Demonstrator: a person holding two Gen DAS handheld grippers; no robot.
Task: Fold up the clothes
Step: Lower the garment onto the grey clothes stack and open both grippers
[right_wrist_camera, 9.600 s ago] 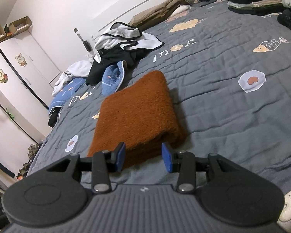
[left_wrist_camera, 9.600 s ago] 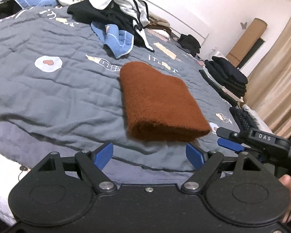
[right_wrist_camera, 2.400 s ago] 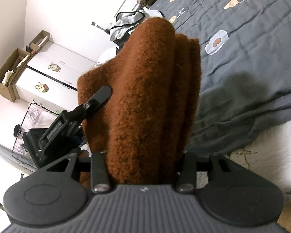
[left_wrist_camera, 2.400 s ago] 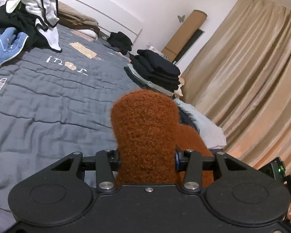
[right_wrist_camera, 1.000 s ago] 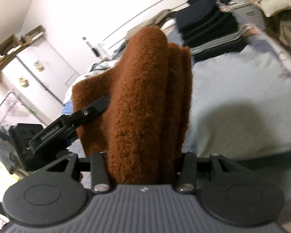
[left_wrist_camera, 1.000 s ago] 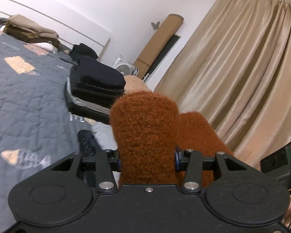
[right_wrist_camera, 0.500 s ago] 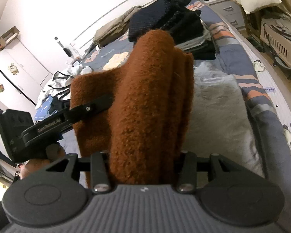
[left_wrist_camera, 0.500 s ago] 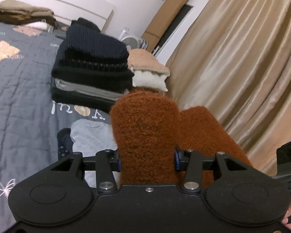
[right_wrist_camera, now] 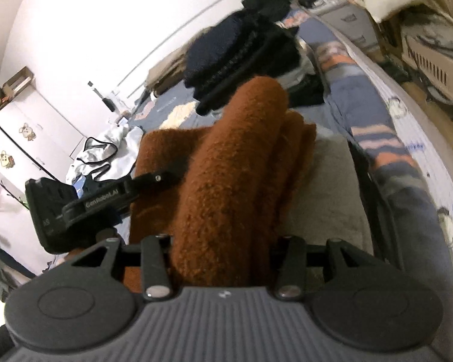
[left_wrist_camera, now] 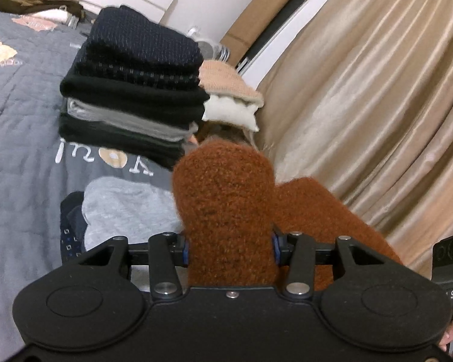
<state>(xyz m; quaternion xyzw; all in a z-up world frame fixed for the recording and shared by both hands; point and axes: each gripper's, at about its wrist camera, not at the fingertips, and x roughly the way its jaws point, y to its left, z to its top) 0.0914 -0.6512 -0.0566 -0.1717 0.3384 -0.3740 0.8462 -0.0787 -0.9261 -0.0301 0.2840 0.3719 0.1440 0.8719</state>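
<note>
Between both grippers' jaws, which have just been opening, the folded rust-brown sweater [left_wrist_camera: 226,208] is sitting, left gripper [left_wrist_camera: 229,249] and right gripper [right_wrist_camera: 223,249] gripping it above a grey folded garment [left_wrist_camera: 126,208].

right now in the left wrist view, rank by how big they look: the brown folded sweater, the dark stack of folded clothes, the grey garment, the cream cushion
1. Brown folded sweater, though it sits closest to the camera, so unsure against the stack.
2. Dark stack of folded clothes.
3. Grey garment, partly hidden.
4. Cream cushion.
</note>
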